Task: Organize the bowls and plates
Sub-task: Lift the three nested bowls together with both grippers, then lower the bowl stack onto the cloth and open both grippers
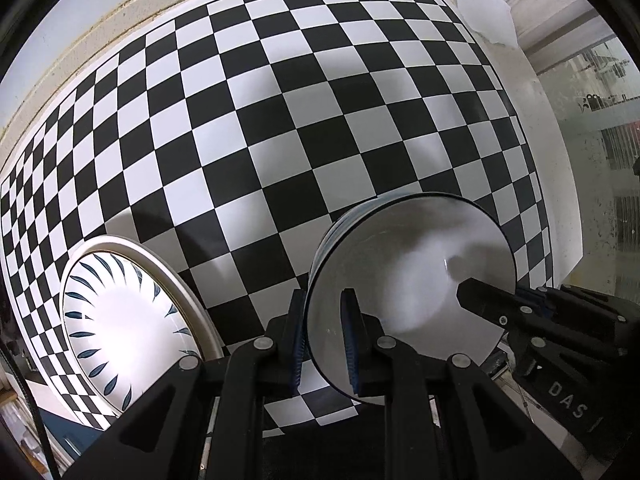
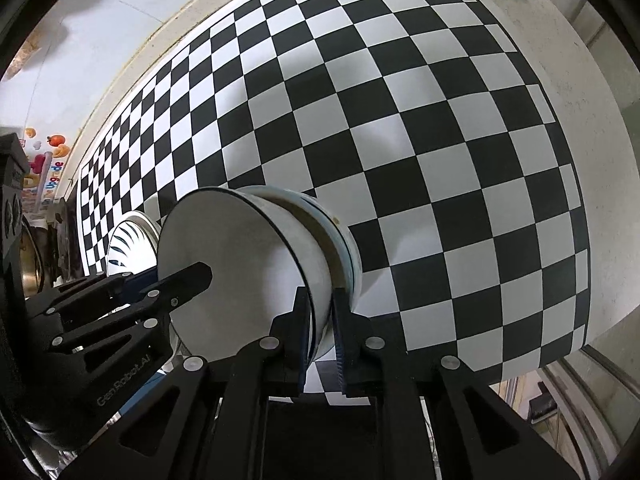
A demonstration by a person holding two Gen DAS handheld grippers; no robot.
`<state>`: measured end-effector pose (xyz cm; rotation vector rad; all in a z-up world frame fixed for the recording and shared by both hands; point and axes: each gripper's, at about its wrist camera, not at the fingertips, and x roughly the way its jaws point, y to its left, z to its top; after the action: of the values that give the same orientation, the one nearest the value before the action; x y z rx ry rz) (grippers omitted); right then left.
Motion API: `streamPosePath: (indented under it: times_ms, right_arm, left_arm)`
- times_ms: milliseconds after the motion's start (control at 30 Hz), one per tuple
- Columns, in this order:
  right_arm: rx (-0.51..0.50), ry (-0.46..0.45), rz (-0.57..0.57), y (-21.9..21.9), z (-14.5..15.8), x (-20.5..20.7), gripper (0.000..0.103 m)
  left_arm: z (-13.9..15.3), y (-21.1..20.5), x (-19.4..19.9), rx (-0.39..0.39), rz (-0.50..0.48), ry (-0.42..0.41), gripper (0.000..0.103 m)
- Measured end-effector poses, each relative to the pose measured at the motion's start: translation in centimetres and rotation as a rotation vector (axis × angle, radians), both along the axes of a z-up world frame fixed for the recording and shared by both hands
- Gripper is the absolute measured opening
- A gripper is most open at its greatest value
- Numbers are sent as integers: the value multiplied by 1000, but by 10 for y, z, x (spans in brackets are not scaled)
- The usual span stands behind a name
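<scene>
Two bowls (image 2: 256, 272), one plate (image 1: 128, 320).

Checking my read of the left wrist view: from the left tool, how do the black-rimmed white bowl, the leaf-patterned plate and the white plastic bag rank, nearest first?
1. Black-rimmed white bowl: its rim is pinched in the left tool.
2. White plate with blue leaf pattern: on the checkered cloth, toward the picture's lower left.
3. White plastic bag: far top right corner.
</scene>
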<state>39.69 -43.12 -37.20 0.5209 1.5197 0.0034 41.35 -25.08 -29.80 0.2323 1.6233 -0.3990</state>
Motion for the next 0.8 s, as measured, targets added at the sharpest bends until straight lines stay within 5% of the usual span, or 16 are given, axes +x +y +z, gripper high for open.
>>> streamPosePath:
  times_ms: [233, 433, 800]
  right_arm:
    - [27, 2, -15, -5, 2, -1, 17]
    - [26, -8, -20, -9, 12, -6, 20]
    - [-79, -152, 32, 12, 85, -58, 32]
  left_arm:
    - [4, 3, -1, -3, 13, -1, 15]
    - [36, 12, -5, -21, 15, -71, 16]
    - [105, 41, -47, -71, 10, -253, 16]
